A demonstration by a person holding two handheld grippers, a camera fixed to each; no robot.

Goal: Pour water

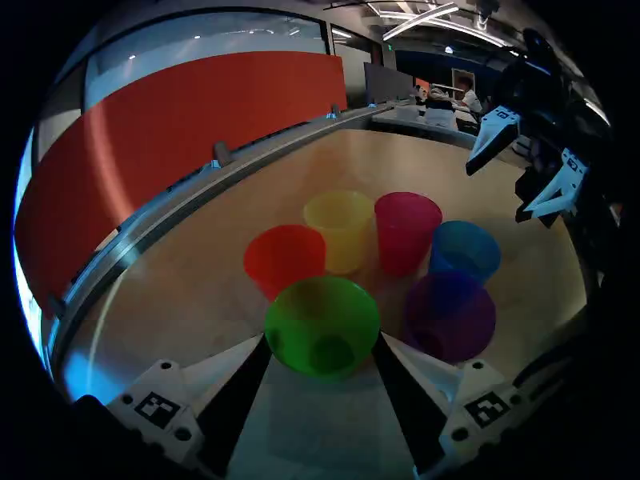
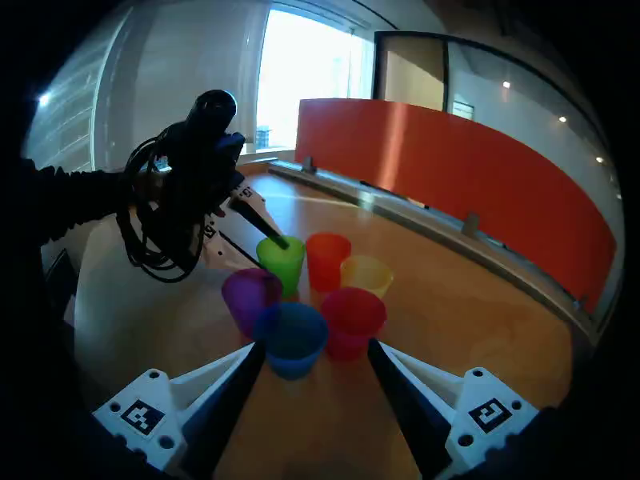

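Note:
Six coloured plastic cups stand clustered on a wooden table (image 1: 184, 288): green (image 1: 322, 324), orange (image 1: 284, 258), yellow (image 1: 340, 228), red (image 1: 406, 230), blue (image 1: 464, 250), purple (image 1: 448, 314). My left gripper (image 1: 322, 342) is open, with one finger on each side of the green cup. From the right gripper view, that gripper (image 2: 276, 238) reaches the green cup (image 2: 282, 260) from behind, held by a dark-sleeved hand. My right gripper (image 2: 314, 346) is open, with the blue cup (image 2: 292, 336) just ahead between its tips. It hangs above the table's far right (image 1: 494, 194). I cannot tell whether any cup holds water.
An orange partition (image 1: 160, 136) on a metal rail runs along the table's left side. Bare tabletop lies all around the cluster. Dark cables (image 2: 152, 240) dangle from the left gripper. People sit at desks far behind (image 1: 464, 96). A bright window (image 2: 308, 72) is at the back.

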